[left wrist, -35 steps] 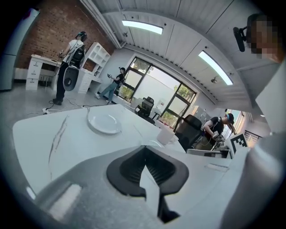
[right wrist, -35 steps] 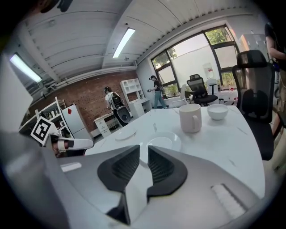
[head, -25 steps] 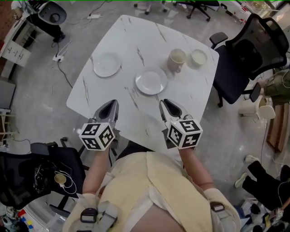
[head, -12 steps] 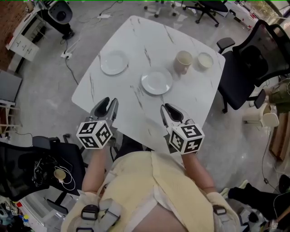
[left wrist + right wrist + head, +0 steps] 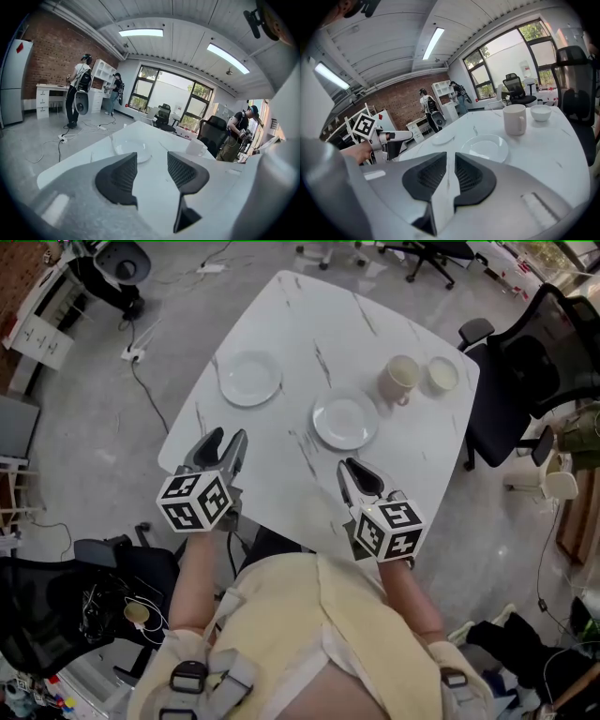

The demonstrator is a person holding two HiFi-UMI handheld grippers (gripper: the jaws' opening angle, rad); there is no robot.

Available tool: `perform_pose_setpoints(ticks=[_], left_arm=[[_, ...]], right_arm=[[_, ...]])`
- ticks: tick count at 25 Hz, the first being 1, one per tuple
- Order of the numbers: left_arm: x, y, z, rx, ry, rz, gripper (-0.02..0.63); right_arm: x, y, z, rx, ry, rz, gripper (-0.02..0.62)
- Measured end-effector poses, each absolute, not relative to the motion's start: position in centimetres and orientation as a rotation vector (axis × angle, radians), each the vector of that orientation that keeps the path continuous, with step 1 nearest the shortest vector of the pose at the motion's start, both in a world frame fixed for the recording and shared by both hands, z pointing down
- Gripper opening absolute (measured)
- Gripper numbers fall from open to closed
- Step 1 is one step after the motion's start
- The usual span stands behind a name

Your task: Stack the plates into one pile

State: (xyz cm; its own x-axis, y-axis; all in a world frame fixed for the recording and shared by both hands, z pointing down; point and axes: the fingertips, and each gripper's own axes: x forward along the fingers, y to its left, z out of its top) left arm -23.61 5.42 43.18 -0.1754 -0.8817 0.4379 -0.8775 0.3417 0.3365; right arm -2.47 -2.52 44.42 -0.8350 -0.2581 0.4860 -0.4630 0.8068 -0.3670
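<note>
Plate [image 5: 345, 421] ahead of right tool [image 5: 352, 468], apart

bright ceiling strips; fisheye edges; sharp

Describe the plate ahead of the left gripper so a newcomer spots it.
On the white marble table, two white plates lie apart. The left plate in the head view is the one. The other plate has a mug close by; this one lies alone.
</note>
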Motion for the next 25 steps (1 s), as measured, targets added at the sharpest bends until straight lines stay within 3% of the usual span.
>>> perform_pose_setpoints(ticks=[25], left_arm=[[-35.5,-1.3,51.8,1.533,-1.781,0.220,0.210]], right_arm=[[-13.0,-5.0,48.6,0.679,-2.402,0.765,0.051]])
